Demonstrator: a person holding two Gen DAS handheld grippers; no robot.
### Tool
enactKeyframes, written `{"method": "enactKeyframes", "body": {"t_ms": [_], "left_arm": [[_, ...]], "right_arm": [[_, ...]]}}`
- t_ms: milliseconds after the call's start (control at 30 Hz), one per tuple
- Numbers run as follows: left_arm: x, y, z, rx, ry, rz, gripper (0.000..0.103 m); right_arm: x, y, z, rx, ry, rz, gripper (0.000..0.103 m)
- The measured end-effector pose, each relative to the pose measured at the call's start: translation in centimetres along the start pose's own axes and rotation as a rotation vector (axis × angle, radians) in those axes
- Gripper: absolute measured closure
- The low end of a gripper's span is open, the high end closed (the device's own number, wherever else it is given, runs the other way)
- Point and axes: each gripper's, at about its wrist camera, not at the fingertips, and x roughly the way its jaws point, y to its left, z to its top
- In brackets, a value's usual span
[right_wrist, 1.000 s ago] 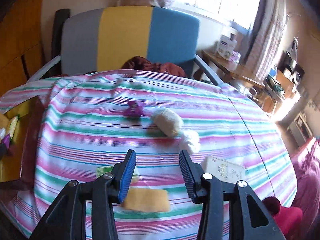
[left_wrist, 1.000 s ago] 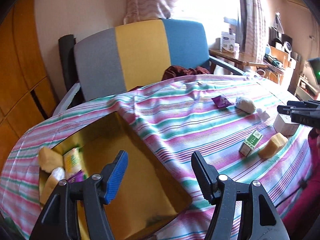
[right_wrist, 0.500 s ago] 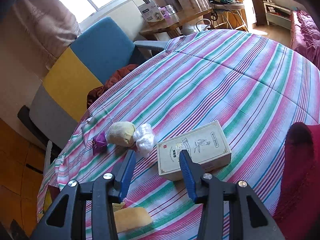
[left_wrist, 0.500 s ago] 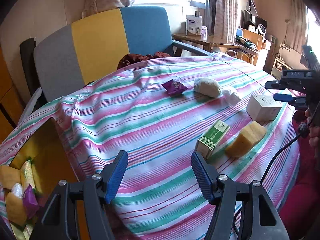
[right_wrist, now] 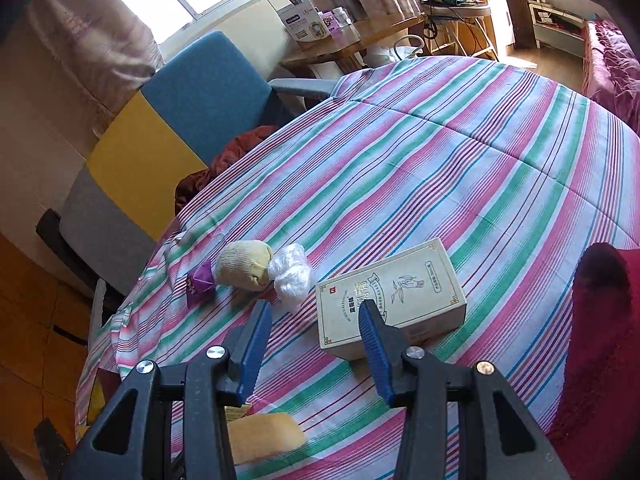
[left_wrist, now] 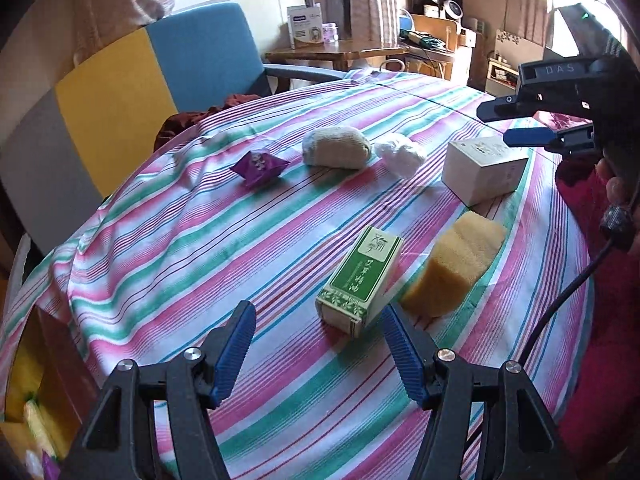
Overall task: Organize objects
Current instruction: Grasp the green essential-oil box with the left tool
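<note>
Striped tablecloth [left_wrist: 248, 240] before tricolour chair [left_wrist: 160, 80]

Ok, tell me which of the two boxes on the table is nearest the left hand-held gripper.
The green box: it lies just ahead of the left hand-held gripper, beside the yellow sponge. The white box sits farther off, under the right hand-held gripper.

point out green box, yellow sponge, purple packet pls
green box [left_wrist: 362, 276], left wrist view, on its green printed top face.
yellow sponge [left_wrist: 460, 256], left wrist view, on its porous side face.
purple packet [left_wrist: 259, 165], left wrist view, on its printed centre.
</note>
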Motion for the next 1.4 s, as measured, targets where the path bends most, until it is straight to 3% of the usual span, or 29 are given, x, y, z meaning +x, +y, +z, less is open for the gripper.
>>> {"method": "enactKeyframes", "body": {"t_ms": [300, 333, 367, 400, 467, 667, 867, 967, 1200, 1300, 1400], "left_arm": [[4.6, -1.6, 2.2, 0.097, 0.050, -0.084, 0.037], [5.1, -1.6, 2.3, 0.093, 0.055, -0.084, 0.046], [5.5, -1.6, 2.2, 0.079, 0.064, -0.090, 0.065], [5.9, -1.3, 2.0, 0.046, 0.080, -0.100, 0.072], [5.5, -0.7, 1.3, -0.016, 0.053, -0.102, 0.072], [2.6, 1.0, -2.6, -0.180, 0.013, 0.045, 0.072], [0.1, 1.7, -6.1, -0.255, -0.026, 0.142, 0.072], [-0.2, 1.8, -6.7, -0.277, -0.037, 0.156, 0.072], [-0.1, 1.7, -6.8, -0.282, -0.048, 0.166, 0.072], [-0.1, 1.7, -6.8, -0.280, -0.050, 0.169, 0.072], [-0.1, 1.7, -6.8, -0.280, -0.051, 0.170, 0.072]], "right_arm": [[0.2, 0.1, 0.0, -0.004, 0.007, -0.002, 0.057], [0.2, 0.1, 0.0, -0.004, 0.007, -0.002, 0.057], [0.3, 0.1, 0.0, -0.003, 0.008, -0.003, 0.057], [0.3, 0.0, 0.0, -0.002, 0.009, -0.003, 0.057], [0.3, 0.0, 0.0, -0.002, 0.008, -0.002, 0.057], [0.5, 0.3, -0.1, -0.023, 0.016, -0.009, 0.057], [1.1, 1.4, -0.6, -0.074, 0.050, -0.007, 0.057], [1.6, 2.2, -1.0, -0.111, 0.088, 0.027, 0.057], [5.3, 6.5, -4.1, -0.314, 0.330, 0.113, 0.057], [5.7, 6.9, -4.7, -0.333, 0.356, 0.115, 0.057], [5.9, 6.7, -4.8, -0.323, 0.363, 0.113, 0.048]]}}
